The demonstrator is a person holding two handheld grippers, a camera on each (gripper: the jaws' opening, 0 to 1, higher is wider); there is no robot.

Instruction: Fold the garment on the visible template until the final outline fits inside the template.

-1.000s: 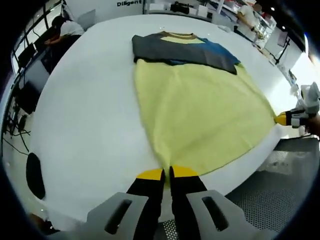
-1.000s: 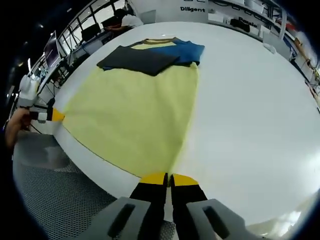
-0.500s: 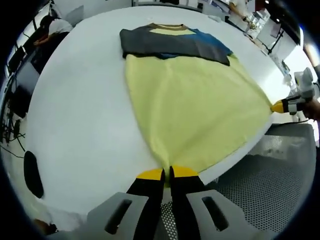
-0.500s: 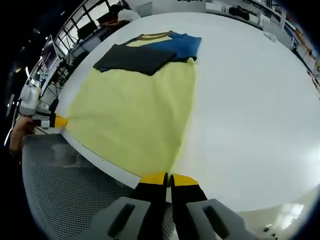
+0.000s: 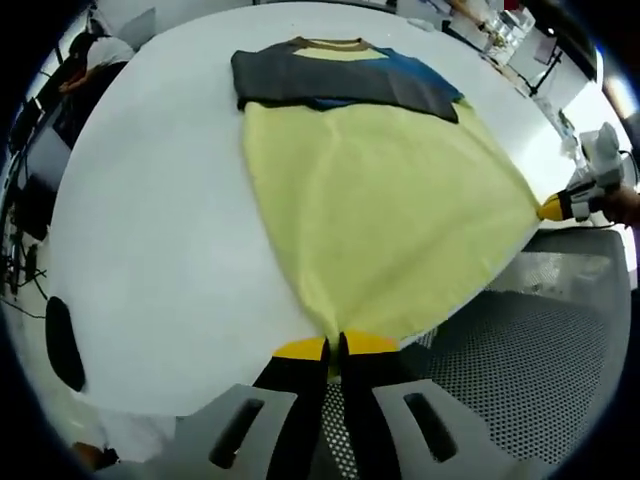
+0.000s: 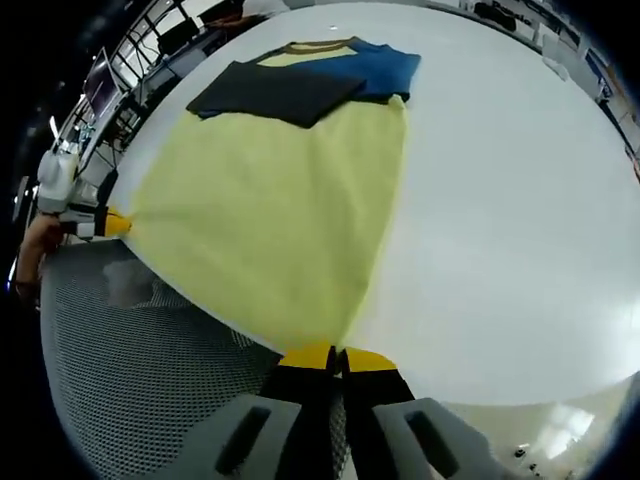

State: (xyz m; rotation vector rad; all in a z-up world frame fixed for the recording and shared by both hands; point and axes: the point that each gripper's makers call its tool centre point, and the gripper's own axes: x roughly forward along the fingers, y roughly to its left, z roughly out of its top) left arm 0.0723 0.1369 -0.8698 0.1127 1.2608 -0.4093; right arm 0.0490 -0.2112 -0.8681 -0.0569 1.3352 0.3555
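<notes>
A yellow garment [image 5: 385, 225] lies stretched across a white surface [image 5: 160, 230], its hem pulled taut between two hand-held grippers. In the left gripper view, the cloth fans out ahead of the jaws, narrowing to one hem corner that runs straight down into the pinch of the left gripper [image 5: 334, 347]; the yellow-tipped jaws are pressed together on that corner with no gap showing. The far end of the garment, straight ahead of the jaws, carries dark grey sleeves [image 5: 340, 85] folded across the chest, with a blue patch and a brown collar just beyond them.

In the right gripper view, the same garment [image 6: 270, 200] spreads ahead and to the left of the jaws, and its other hem corner feeds into the right gripper [image 6: 337, 356], whose jaws are likewise closed tight on the fabric. The folded grey sleeves [image 6: 275, 92] lie at the far end, the blue part beside them.

Each gripper appears in the other's view at the opposite corner of the hem: the right gripper [image 5: 560, 207] far to the right of the left jaws, with a hand behind it, and the left gripper [image 6: 108, 224] far to the left of the right jaws. Both hem corners hang past the near edge of the surface, above a perforated metal floor [image 5: 520, 350].
</notes>
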